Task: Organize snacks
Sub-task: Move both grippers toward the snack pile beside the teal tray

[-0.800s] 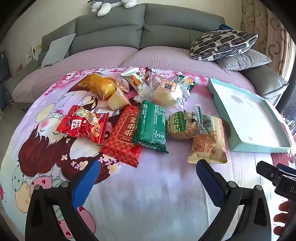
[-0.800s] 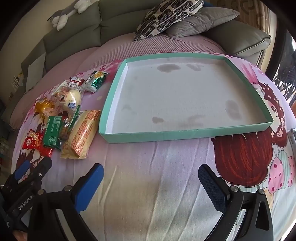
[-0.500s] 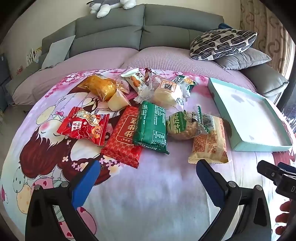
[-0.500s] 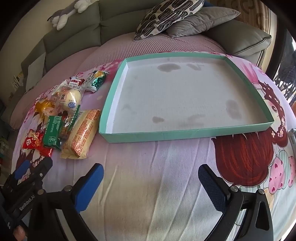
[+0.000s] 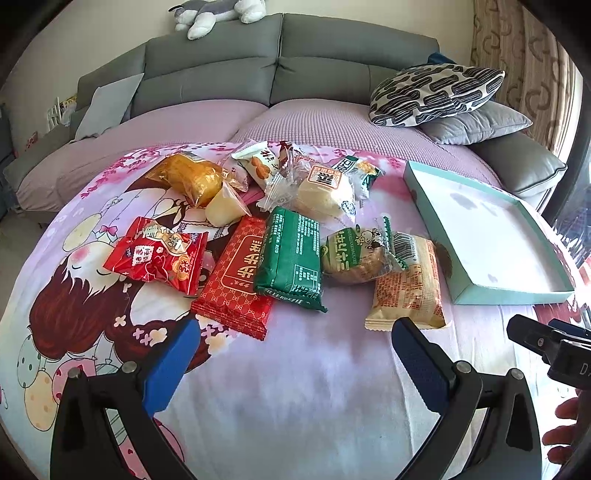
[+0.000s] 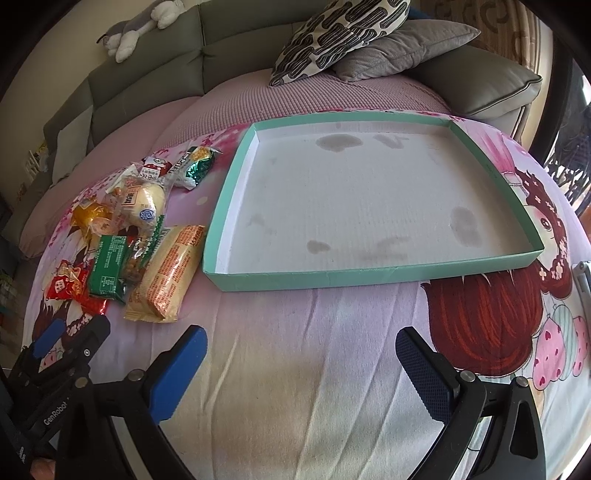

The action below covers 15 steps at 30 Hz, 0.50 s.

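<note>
Several snack packs lie in a heap on the cartoon blanket. In the left wrist view: a red bag, a flat red pack, a green pack, a round green-labelled cake, a beige cracker pack, a bun in clear wrap. A shallow teal tray lies to their right, with nothing in it. My left gripper is open, just short of the packs. My right gripper is open and empty in front of the tray. The cracker pack lies left of the tray.
A grey sofa back and patterned pillow stand behind the bed. A plush toy lies on the sofa top. The right gripper body shows at the left view's right edge; the left gripper body at the right view's left.
Both views have shifted only slightly; the left gripper has edged a little toward the snacks. Both grippers stay open and nothing on the blanket has moved.
</note>
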Each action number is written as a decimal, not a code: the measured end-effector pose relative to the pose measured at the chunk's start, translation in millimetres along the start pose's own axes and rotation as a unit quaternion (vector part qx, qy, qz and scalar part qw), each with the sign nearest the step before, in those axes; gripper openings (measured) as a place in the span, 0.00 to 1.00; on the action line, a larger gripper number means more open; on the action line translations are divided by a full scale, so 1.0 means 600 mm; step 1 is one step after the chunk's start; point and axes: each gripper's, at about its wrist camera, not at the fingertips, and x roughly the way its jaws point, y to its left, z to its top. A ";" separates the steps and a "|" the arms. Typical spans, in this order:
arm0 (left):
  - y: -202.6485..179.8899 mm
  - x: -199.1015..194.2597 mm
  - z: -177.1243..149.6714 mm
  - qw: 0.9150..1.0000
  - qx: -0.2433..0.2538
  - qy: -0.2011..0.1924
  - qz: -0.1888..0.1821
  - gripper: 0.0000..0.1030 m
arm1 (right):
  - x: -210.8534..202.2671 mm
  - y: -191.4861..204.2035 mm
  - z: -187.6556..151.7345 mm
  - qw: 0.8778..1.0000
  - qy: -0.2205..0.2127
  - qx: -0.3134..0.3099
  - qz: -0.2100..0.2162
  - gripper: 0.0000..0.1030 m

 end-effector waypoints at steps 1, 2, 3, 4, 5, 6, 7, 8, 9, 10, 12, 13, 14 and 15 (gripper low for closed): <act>-0.001 0.000 0.000 1.000 0.001 -0.002 0.000 1.00 | -0.001 0.000 0.000 1.000 -0.004 -0.002 -0.001 1.00; -0.002 0.000 0.000 1.000 0.003 -0.002 -0.001 1.00 | 0.000 0.000 0.000 1.000 0.000 -0.003 0.000 1.00; -0.002 0.000 0.000 1.000 0.004 -0.001 -0.003 1.00 | 0.000 0.001 -0.001 1.000 0.000 -0.003 0.000 1.00; -0.002 0.000 0.000 1.000 0.002 -0.001 -0.005 1.00 | -0.001 0.001 -0.001 1.000 0.000 -0.003 0.001 1.00; -0.001 -0.001 0.001 1.000 0.001 -0.002 -0.006 1.00 | -0.001 0.001 -0.001 1.000 0.004 -0.004 0.002 1.00; -0.001 -0.001 0.001 1.000 0.000 -0.004 -0.006 1.00 | -0.001 0.001 -0.002 1.000 0.005 -0.004 0.002 1.00; 0.000 -0.002 0.002 1.000 -0.001 -0.005 -0.008 1.00 | -0.001 0.000 -0.002 1.000 0.004 -0.004 0.003 1.00; 0.001 -0.002 0.002 1.000 -0.001 -0.006 -0.008 1.00 | -0.003 0.000 -0.003 1.000 -0.004 -0.004 0.005 1.00; 0.002 -0.003 0.003 1.000 -0.002 -0.008 -0.008 1.00 | -0.004 0.000 -0.003 1.000 -0.010 -0.004 0.005 1.00; 0.002 -0.003 0.003 1.000 -0.002 -0.009 -0.007 1.00 | -0.004 0.000 -0.003 1.000 -0.012 -0.005 0.004 1.00; 0.002 -0.004 0.003 1.000 -0.001 -0.011 -0.010 1.00 | -0.004 -0.001 -0.002 1.000 -0.014 -0.009 0.002 1.00; 0.002 -0.003 0.003 1.000 0.000 -0.011 -0.012 1.00 | -0.003 -0.001 -0.002 1.000 -0.010 -0.010 0.000 1.00; 0.001 -0.004 0.003 1.000 0.000 -0.011 -0.014 1.00 | -0.003 0.000 -0.002 1.000 -0.010 -0.010 0.001 1.00; 0.000 -0.004 0.003 1.000 0.001 -0.011 -0.017 1.00 | -0.003 0.000 -0.002 1.000 -0.010 -0.012 -0.001 1.00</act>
